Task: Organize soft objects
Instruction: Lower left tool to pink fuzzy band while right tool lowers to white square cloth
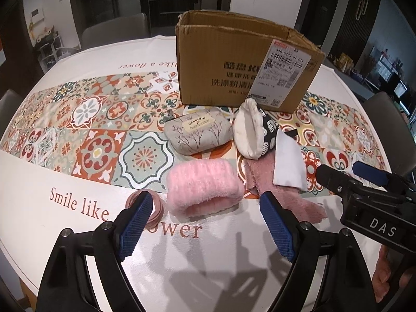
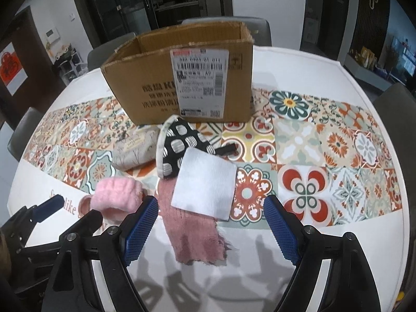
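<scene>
Soft things before our open corrugated cardboard box [image 2: 182,78]

Our left gripper [image 1: 205,223] and right gripper [image 2: 210,228] gape wide, empty, over bare tabletop beside the fluffy pink ribbed band [image 1: 204,187] and dusty-pink knitted cloth [image 2: 189,231].

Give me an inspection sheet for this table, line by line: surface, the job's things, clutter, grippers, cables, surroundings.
Surface: round table with a patterned tile runner and printed lettering.
Job's things: open cardboard box at the back; in front of it a grey pouch, black-and-white mitt, white square cloth lying on a dusty-pink cloth, fluffy pink band and pink ring.
Clutter: nothing seen.
Grippers: left gripper open above the pink band; right gripper open above the pink cloth; neither holds anything.
Cables: nothing seen.
Surroundings: grey chairs, dark cabinets, shelving.
</scene>
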A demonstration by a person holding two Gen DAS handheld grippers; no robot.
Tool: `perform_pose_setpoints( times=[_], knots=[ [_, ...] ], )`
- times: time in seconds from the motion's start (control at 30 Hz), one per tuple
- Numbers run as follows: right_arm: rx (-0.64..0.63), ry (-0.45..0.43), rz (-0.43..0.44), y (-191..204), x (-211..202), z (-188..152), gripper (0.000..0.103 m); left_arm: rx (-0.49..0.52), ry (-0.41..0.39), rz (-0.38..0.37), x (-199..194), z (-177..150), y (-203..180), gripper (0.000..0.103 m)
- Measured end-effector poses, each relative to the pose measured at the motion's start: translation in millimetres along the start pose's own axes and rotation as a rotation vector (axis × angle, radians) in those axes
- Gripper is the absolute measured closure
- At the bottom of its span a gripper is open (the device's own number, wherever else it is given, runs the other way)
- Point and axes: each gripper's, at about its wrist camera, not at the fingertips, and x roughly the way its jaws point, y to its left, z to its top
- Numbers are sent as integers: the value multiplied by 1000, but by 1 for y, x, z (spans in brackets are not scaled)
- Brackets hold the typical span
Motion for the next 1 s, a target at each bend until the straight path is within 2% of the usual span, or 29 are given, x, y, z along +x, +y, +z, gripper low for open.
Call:
perform_pose_setpoints(
  times=[0.27,0.8,1.0],
  knots=[
    [35,82,22,-8,30,-2,19,-2,26,11,20,4,0,18],
    [78,163,50,-15,73,-2,19,-1,97,26,60,8,1,18],
    [80,182,61,-15,85,-2,26,-6,120,9,69,9,1,18]
  ],
)
